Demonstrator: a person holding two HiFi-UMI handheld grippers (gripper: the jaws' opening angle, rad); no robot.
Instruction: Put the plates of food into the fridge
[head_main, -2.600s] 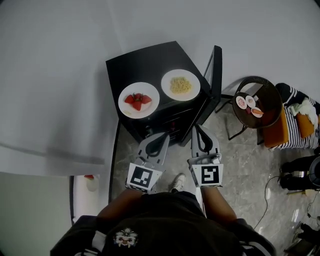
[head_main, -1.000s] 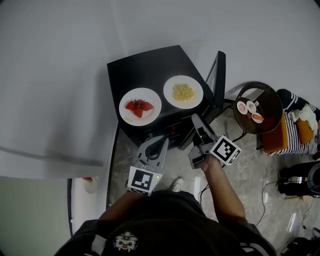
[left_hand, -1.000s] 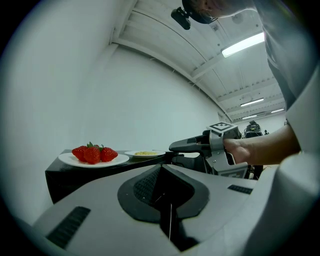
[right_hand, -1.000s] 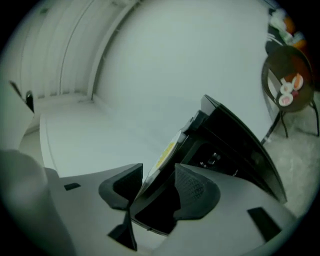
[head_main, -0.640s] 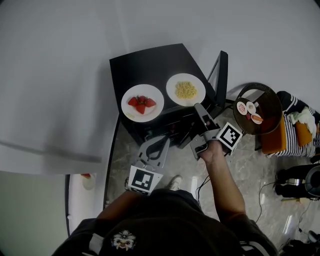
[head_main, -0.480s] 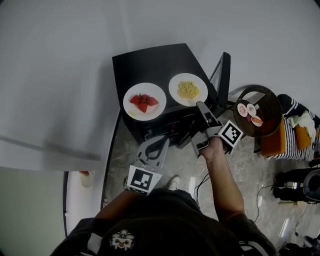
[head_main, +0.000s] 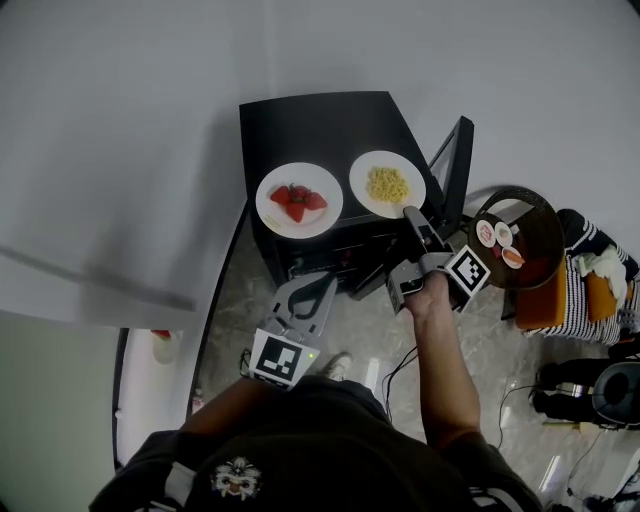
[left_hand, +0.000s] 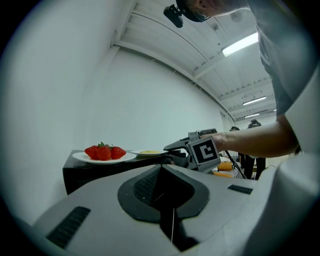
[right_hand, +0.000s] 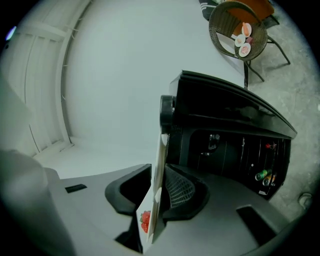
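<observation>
Two white plates stand on top of the black mini fridge (head_main: 300, 125): a strawberry plate (head_main: 298, 200) on the left and a pasta plate (head_main: 387, 185) on the right. My right gripper (head_main: 410, 214) lies rolled on its side at the pasta plate's near right rim. Its jaws have just been closing, and the thin white plate edge (right_hand: 156, 175) stands between them with the pads against it. My left gripper (head_main: 318, 288) hangs low in front of the fridge, shut and holding nothing. Its own view shows the strawberry plate (left_hand: 103, 153) and the pasta plate (left_hand: 148, 152).
The fridge door (head_main: 455, 165) stands open to the right. The open fridge interior (right_hand: 225, 150) holds a few cans (right_hand: 262, 175) low down. A round dark side table (head_main: 515, 225) with small dishes and an orange seat (head_main: 555, 270) stand further right. The floor is grey stone.
My right gripper rolled onto its side, moved forward to the pasta plate's rim and narrowed its jaws around it. The left gripper stayed where it was.
</observation>
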